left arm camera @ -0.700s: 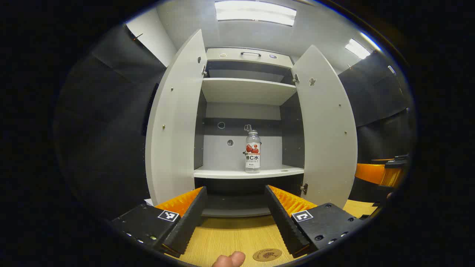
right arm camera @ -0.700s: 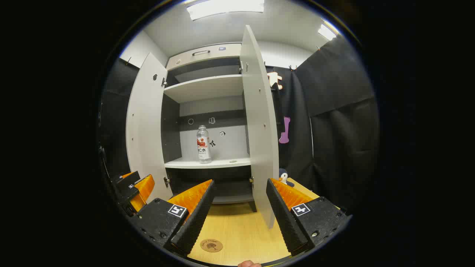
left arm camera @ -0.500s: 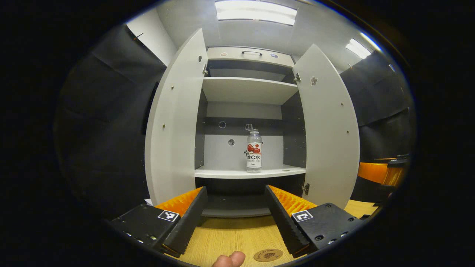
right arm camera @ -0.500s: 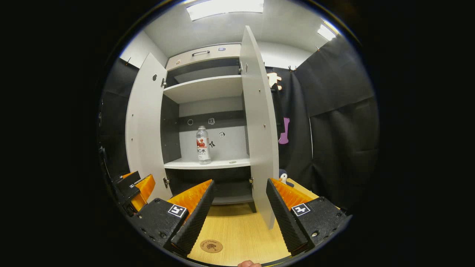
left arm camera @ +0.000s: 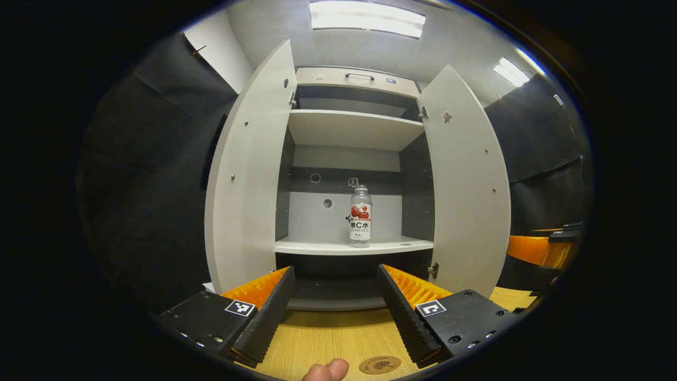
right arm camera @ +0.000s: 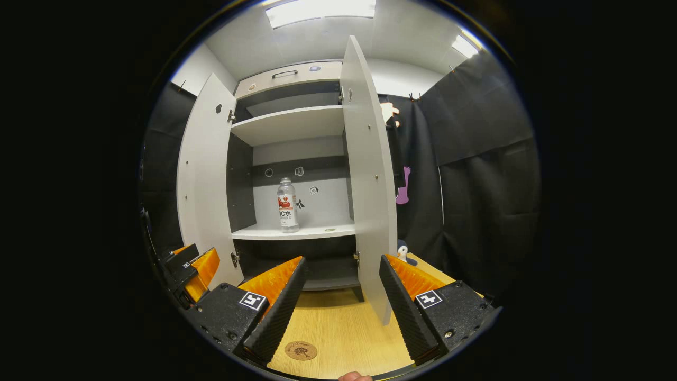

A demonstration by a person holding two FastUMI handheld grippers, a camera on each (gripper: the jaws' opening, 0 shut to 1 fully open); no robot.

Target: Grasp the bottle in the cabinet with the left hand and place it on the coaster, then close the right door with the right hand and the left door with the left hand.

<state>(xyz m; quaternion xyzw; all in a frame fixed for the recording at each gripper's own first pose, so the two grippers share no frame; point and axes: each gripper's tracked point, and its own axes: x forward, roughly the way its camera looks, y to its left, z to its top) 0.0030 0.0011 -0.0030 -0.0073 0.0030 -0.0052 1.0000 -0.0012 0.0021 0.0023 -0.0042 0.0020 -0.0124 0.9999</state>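
Standing upright on the white middle shelf (left arm camera: 353, 247) of the grey cabinet (left arm camera: 359, 79), the clear ribbed bottle (left arm camera: 359, 216) wears a red-and-white label, unchanged since a moment ago; the left gripper (left arm camera: 333, 296) gapes wide and empty over the wood-grain table (left arm camera: 328, 338), a round cork coaster (left arm camera: 380, 364) beside it. From the right gripper view, the right gripper (right arm camera: 341, 291) also spreads wide, the bottle (right arm camera: 286, 205) beyond, both doors open.

Black cloth walls (right arm camera: 476, 174) (draped), white ceiling with light panels (left arm camera: 367, 16), wooden tabletop (right arm camera: 338, 333).
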